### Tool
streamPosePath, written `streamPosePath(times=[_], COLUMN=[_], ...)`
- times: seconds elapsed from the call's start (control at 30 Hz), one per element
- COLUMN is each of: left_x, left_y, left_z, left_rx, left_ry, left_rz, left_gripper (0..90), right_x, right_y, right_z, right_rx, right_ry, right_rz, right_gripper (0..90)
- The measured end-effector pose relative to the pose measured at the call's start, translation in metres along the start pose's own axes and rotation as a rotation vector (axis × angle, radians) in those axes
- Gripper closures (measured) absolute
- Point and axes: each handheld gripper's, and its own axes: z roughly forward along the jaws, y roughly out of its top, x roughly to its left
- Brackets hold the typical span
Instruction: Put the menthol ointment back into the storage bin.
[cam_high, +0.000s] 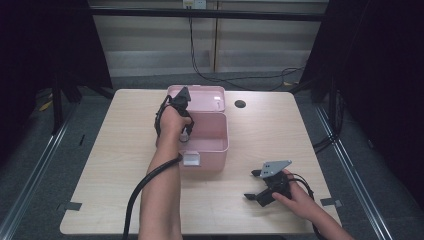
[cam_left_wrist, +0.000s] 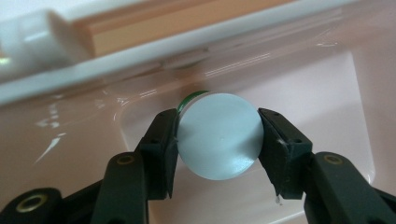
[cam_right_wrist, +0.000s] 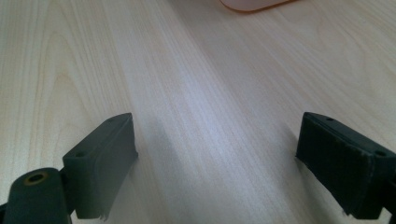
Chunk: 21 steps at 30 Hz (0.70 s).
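An open pink box (cam_high: 216, 145) stands in the middle of the wooden table, its lid (cam_high: 205, 96) folded back behind it. My left gripper (cam_high: 186, 131) reaches down into the box from the left side. In the left gripper view the jaws are shut on a round pale grey-blue cap (cam_left_wrist: 218, 135) with a green rim (cam_left_wrist: 189, 99), held above the box's pink floor (cam_left_wrist: 322, 98). My right gripper (cam_high: 255, 196) rests low over the table near the front right, open with bare wood (cam_right_wrist: 210, 140) between its pads (cam_right_wrist: 105, 158).
A white latch (cam_high: 191, 159) hangs on the box's front wall. A dark round hole (cam_high: 240, 104) sits in the table top behind the box. Cables trail across the floor at the back. A corner of the pink box (cam_right_wrist: 252, 4) is at the top of the right gripper view.
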Motion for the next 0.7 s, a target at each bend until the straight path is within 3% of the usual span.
streamPosePath(times=[0.7], left_x=[-0.004], left_y=[0.003], left_z=[0.016], left_rx=[-0.011], left_ry=[-0.002], left_rz=[0.005], left_gripper=[49.9], right_x=[0.0], right_y=[0.0], right_z=[0.0], right_rx=[0.001], right_ry=[0.001], right_rz=[0.001], right_gripper=[11.1])
